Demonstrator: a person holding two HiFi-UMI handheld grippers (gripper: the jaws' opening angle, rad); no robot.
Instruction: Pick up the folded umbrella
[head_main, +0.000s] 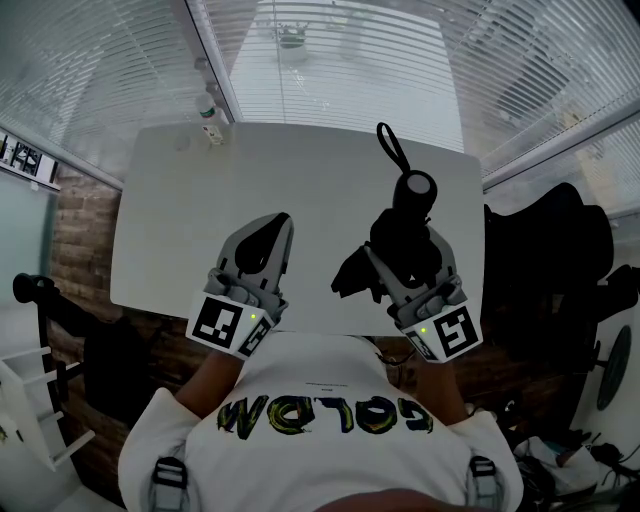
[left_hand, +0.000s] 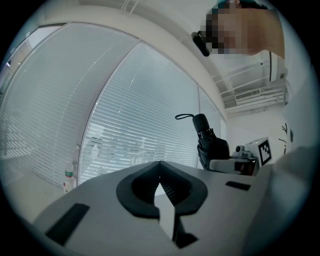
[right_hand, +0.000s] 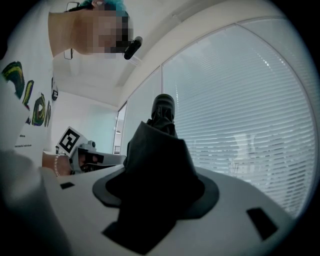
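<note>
Right claw (right_hand: 162, 172) pinching the folded umbrella (head_main: 403, 232): black fabric fills the gap between both jaws, pads pressed on the bundle. Umbrella sticks out ahead of the claw, knob handle (head_main: 417, 188) at the far end, wrist strap (head_main: 390, 148) looping beyond it. It sits over the right half of the white bench (head_main: 170, 220); can't tell whether it touches the surface. Left claw (left_hand: 160, 165) pressed together at the tips, nothing between them, held beside the right one over the bench's near edge, apart from the umbrella. Small bottle (head_main: 211, 128) stands at the bench's far left corner. Slatted blinds (head_main: 340, 70) behind. Dark office chair (head_main: 560, 260) to the right of the bench.
</note>
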